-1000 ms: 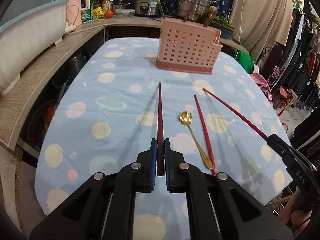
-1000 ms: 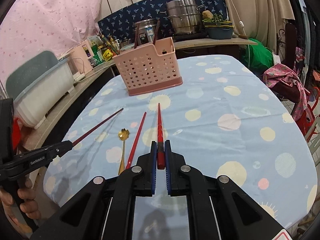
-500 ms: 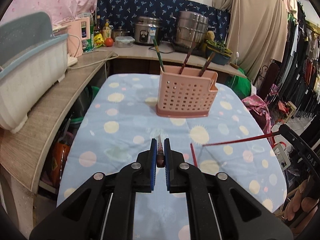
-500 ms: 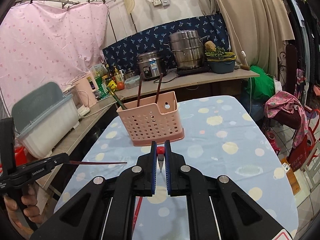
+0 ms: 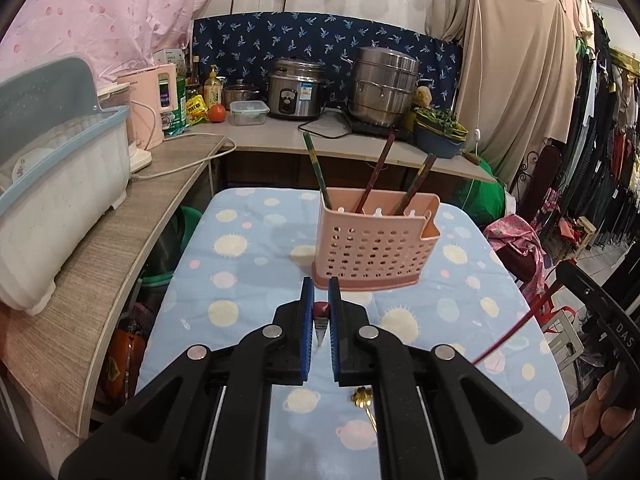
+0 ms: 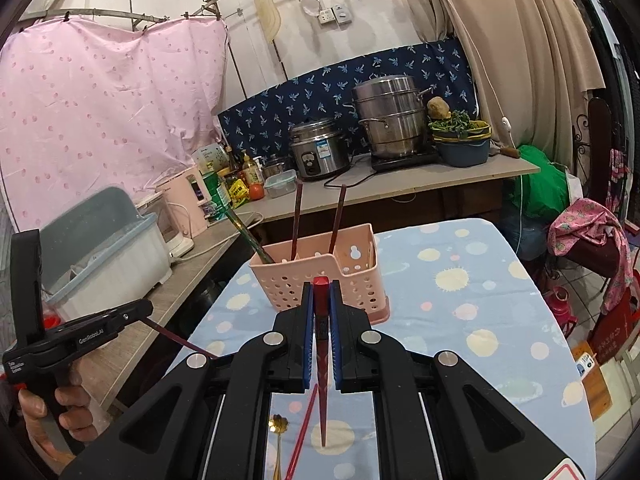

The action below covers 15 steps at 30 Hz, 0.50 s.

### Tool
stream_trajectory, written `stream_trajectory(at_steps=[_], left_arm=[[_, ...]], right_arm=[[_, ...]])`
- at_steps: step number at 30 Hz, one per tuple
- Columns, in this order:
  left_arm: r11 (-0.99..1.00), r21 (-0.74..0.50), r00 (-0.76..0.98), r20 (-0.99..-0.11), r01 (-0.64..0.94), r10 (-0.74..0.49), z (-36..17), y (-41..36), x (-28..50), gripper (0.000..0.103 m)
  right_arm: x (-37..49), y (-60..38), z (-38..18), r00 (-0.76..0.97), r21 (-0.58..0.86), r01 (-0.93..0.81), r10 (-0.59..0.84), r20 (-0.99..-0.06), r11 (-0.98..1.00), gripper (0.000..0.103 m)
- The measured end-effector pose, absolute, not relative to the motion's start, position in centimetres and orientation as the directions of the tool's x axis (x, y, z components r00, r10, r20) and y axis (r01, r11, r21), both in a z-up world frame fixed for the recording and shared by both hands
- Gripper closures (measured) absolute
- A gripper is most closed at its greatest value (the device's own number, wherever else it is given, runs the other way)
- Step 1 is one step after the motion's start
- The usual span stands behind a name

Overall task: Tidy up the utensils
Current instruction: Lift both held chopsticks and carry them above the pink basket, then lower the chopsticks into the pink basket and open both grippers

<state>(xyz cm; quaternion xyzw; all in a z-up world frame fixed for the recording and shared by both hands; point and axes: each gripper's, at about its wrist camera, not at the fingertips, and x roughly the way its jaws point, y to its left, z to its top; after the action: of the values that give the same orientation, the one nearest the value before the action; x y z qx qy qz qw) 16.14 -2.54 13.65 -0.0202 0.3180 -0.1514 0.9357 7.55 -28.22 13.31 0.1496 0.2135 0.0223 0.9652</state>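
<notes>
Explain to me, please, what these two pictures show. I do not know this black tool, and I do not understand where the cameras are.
A person holds two hand tools, each with two fingers and a camera looking forward along them. One picture comes from the left gripper, one from the right gripper. Each is shut on a red chopstick: the left chopstick and the right chopstick, both held above the table. A pink basket stands ahead with three sticks inside. On the cloth lie one more red chopstick and a gold spoon.
</notes>
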Motion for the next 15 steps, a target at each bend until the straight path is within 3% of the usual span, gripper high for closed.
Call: stream_trajectory(at_steps=[15], left_arm=[[0.948,-0.136,0.814,-0.486,0.289,-0.318,20.4,-3.9,20.6,0.096]], right_arm=[[13.7,-30.9,19.4,0.951,0.359,-0.021,0.13,-0.281,0.933,0.095]])
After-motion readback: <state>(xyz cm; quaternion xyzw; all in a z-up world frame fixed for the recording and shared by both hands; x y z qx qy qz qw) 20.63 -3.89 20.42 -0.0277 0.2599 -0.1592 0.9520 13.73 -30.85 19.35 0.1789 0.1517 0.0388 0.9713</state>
